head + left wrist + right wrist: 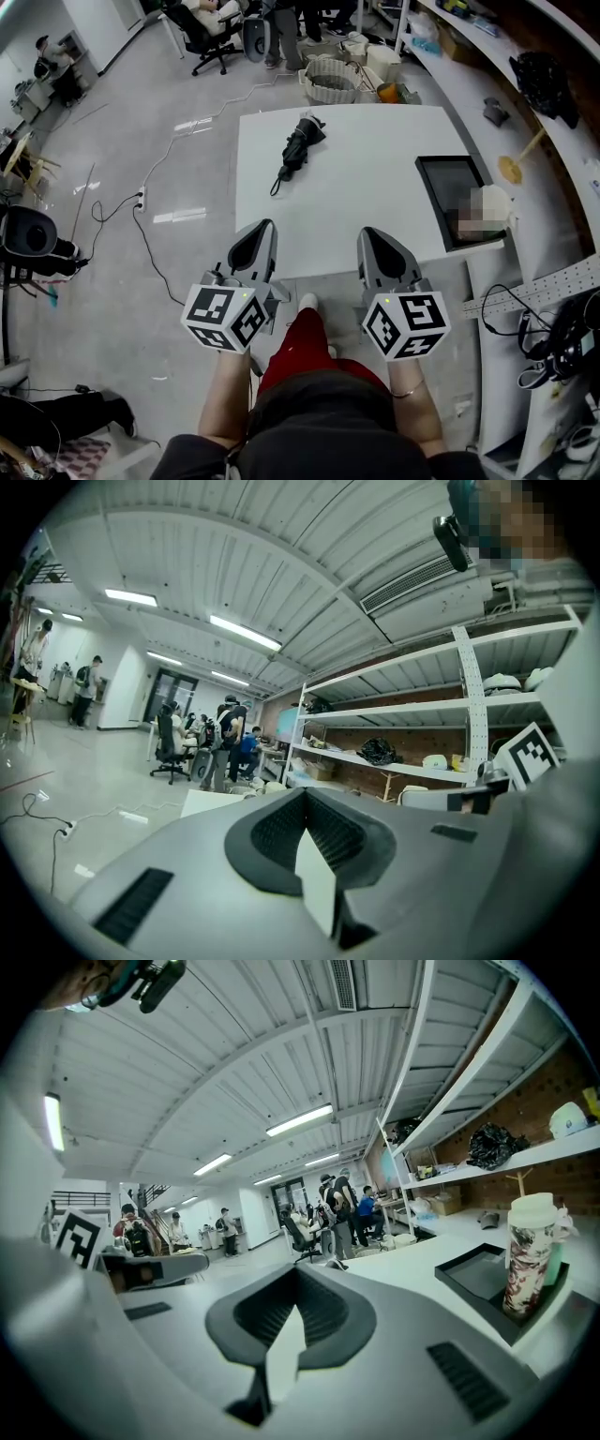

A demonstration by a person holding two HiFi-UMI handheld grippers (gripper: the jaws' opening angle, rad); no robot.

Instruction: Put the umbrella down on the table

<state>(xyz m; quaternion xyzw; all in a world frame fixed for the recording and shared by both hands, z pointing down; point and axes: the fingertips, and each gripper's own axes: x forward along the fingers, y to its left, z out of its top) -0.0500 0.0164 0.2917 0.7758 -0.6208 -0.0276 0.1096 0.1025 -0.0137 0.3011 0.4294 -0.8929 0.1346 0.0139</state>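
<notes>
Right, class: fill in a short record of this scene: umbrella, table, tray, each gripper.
umbrella: black, folded, lying on the table's far left part
table: white
tray: black, at the table's right edge, holding a cup
left gripper: jaws shut, empty, by the near edge
right gripper: jaws shut, empty, by the near edge

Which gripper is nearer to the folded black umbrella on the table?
Left. The left gripper is at the near edge of the table, a little short of the strap end of the umbrella; the right gripper is at that edge too, farther right.
</notes>
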